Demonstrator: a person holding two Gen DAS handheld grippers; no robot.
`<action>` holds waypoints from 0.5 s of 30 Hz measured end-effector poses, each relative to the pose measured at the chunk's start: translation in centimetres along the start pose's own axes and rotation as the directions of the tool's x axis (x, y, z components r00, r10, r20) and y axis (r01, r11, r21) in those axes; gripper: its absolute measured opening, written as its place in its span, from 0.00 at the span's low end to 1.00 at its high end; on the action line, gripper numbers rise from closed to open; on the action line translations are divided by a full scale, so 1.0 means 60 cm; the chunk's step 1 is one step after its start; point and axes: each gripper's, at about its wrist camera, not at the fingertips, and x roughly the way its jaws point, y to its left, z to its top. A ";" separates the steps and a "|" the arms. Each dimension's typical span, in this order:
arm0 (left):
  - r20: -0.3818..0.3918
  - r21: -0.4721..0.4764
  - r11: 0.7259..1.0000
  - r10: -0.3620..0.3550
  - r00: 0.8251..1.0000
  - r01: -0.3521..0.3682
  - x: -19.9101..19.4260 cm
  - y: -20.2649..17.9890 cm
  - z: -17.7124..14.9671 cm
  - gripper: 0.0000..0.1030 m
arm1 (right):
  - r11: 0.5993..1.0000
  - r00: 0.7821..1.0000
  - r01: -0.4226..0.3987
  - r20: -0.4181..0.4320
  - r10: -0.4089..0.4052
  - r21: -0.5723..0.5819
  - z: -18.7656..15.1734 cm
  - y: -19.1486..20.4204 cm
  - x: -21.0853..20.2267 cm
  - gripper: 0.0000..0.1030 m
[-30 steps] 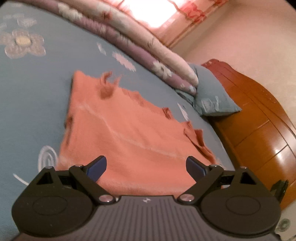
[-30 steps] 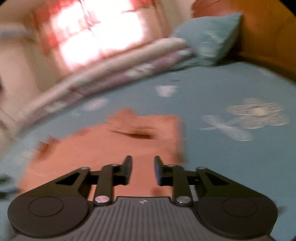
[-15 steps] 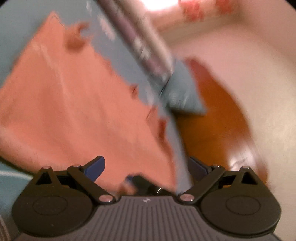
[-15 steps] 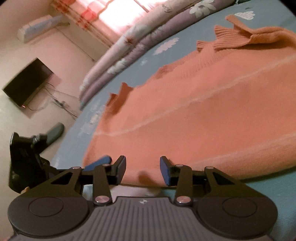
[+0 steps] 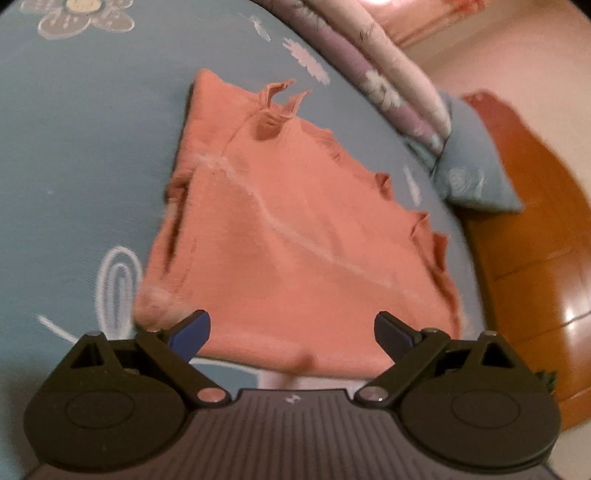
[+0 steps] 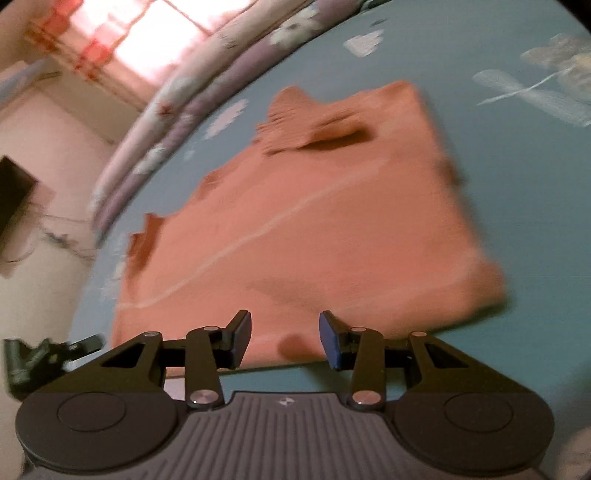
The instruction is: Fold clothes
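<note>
Blue floral bedding (image 5: 85, 177) carries an orange knitted sweater (image 5: 295, 236), spread flat with its near hem just ahead of both tools. Only the left wrist view takes in the wooden headboard (image 5: 532, 243) and blue pillow (image 5: 476, 173); only the right wrist view shows a dark screen (image 6: 14, 199) on the wall and the sunlit window (image 6: 147, 33). Left gripper (image 5: 291, 332) stands spread wide over the hem, gripping nothing. Right gripper (image 6: 284, 338) is parted less, nothing caught between its pads.
</note>
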 end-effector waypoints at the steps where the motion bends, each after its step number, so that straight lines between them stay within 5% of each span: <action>1: -0.017 0.029 0.999 0.029 0.999 -0.029 -0.001 -0.006 0.000 0.93 | 0.999 0.999 0.034 0.004 -0.034 -0.013 0.001 0.001 -0.005 0.44; 3: -0.042 0.103 0.991 0.094 0.995 -0.089 0.001 -0.023 -0.006 0.95 | 0.998 0.998 0.056 0.003 -0.056 -0.030 0.000 0.009 -0.008 0.54; 4: -0.056 0.143 0.982 0.134 0.989 -0.124 0.006 -0.040 -0.010 0.97 | 0.997 0.998 0.057 0.011 -0.057 -0.044 -0.001 0.020 -0.008 0.70; 7: -0.092 0.269 0.935 0.263 0.960 -0.230 0.028 -0.094 -0.019 0.97 | 0.980 0.993 0.100 0.080 -0.087 -0.173 -0.014 0.076 -0.017 0.96; 9: -0.011 0.369 0.897 0.265 0.964 -0.243 0.031 -0.121 -0.036 0.97 | 0.948 0.987 0.121 0.135 -0.084 -0.294 -0.027 0.118 -0.023 1.00; 12: 0.101 0.432 0.860 0.252 0.962 -0.271 0.039 -0.132 -0.054 0.97 | 0.933 0.994 0.064 0.108 -0.027 -0.353 -0.038 0.153 0.000 1.00; 15: 0.093 0.407 0.857 0.305 0.948 -0.316 0.060 -0.118 -0.049 0.97 | 0.934 0.994 0.108 0.066 -0.090 -0.341 -0.036 0.146 0.036 1.00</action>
